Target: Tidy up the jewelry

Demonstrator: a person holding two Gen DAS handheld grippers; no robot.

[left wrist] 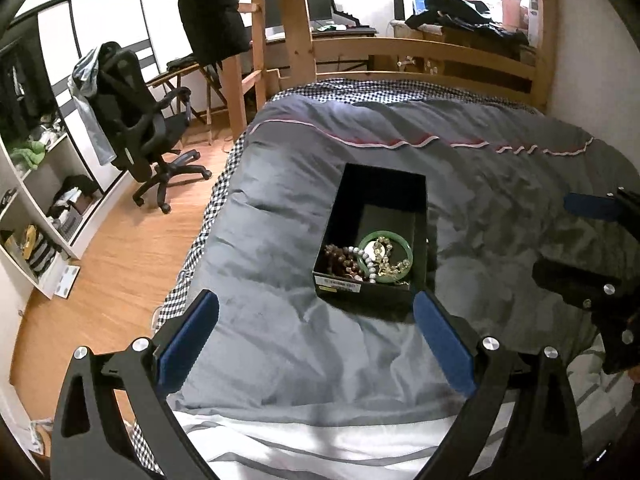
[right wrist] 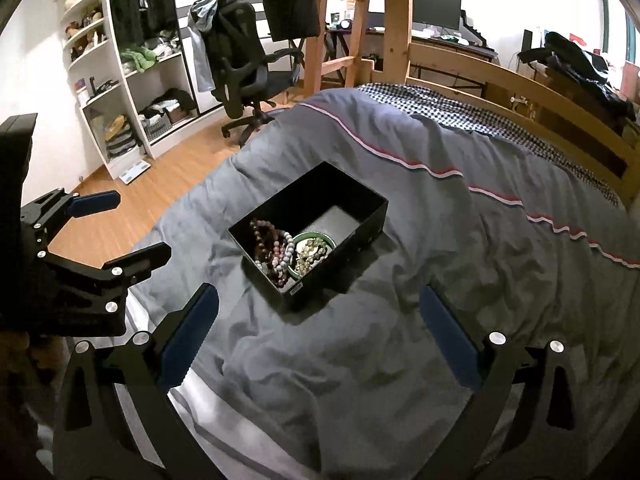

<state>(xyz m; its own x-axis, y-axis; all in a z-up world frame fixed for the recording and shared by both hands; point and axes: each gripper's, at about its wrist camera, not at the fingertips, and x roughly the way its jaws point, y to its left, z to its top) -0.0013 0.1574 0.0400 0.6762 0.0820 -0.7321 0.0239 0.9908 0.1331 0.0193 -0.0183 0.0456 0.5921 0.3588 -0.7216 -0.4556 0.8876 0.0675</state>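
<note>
Black box (left wrist: 372, 240) on the grey duvet (left wrist: 280, 248), open-topped. Inside, at its near end: green bangle (left wrist: 385, 258), brown beads (left wrist: 340, 258), pale beads (right wrist: 308, 254). Left tool (left wrist: 316, 316) just short of the box, fingers wide apart, holding nothing. Right tool (right wrist: 320, 312) likewise near the box, spread, unladen. Office chair (left wrist: 136, 120) well beyond the box, on the floor.
</note>
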